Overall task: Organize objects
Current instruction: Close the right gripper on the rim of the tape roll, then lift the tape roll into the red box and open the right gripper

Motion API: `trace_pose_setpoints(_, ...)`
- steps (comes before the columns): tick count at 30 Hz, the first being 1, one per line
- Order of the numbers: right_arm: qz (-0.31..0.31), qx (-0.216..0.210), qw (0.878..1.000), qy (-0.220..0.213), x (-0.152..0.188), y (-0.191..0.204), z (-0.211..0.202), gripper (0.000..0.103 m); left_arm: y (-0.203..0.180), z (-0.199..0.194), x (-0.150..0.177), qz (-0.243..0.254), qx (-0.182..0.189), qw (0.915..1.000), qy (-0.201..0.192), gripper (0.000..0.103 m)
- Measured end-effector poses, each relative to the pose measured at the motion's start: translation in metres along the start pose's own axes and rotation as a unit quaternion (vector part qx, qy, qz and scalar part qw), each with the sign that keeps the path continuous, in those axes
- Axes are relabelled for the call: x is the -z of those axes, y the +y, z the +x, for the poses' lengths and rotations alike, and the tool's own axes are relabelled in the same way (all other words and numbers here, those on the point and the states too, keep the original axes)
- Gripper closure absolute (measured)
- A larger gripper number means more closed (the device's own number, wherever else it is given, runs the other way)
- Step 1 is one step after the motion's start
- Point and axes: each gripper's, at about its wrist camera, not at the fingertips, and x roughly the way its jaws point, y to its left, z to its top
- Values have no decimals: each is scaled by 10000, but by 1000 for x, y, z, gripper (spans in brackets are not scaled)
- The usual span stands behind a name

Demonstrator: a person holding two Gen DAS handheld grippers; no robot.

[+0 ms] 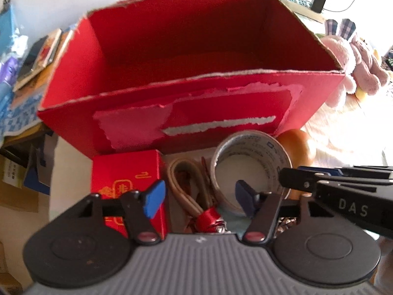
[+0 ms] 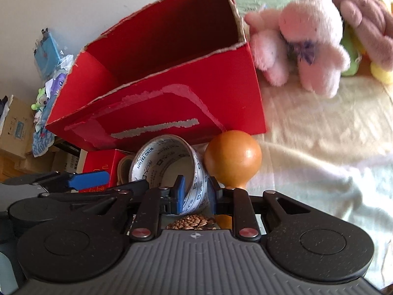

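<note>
Gripping the tape roll (image 2: pixel 169 169) looks like the step in hand: the right gripper (image 2: pixel 195 194) has its jaws narrowed onto the roll's wall, pads either side. Next comes a lift into the red box (image 2: pixel 152 113) just ahead. The left gripper (image 1: pixel 200 198) hangs half-open over the looped strap (image 1: pixel 189 191), holding nothing.

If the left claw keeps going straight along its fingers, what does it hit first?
Probably the looped tan cord lying between its open fingers, ahead of the left claw. The small red box sits by its left finger and the tape roll by its right. Depth is uncertain.
</note>
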Motion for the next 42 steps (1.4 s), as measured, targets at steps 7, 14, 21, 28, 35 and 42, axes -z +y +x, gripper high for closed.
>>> trace_pose_setpoints(7, 22, 6, 10000, 54, -1, 2, 7, 85, 4, 12, -5, 95, 131, 9998, 103, 52)
trace_pose_setpoints(14, -4, 43, 9999, -99, -1, 1, -8, 85, 8, 7, -6, 216, 336, 9992, 60, 62)
trace_pose_setpoints(21, -190, -173, 9988, -420, 3, 9, -47, 89, 7, -21, -5, 377, 881, 9953, -113, 84)
trace_pose_setpoints(28, -130, -46, 9947, -1020, 3, 10, -68, 92, 2, -48, -9, 582, 1203, 9892, -599, 85)
trace_pose_setpoints(35, -266, -29, 9870, -1583, -5, 19, -110, 91, 3, -83, -24, 671, 1640, 9784, -1063, 84)
trace_pose_setpoints(42, -748, -28, 9721, -2224, -39, 38, -138, 90, 15, -124, -47, 760, 1802, 9630, -1854, 84)
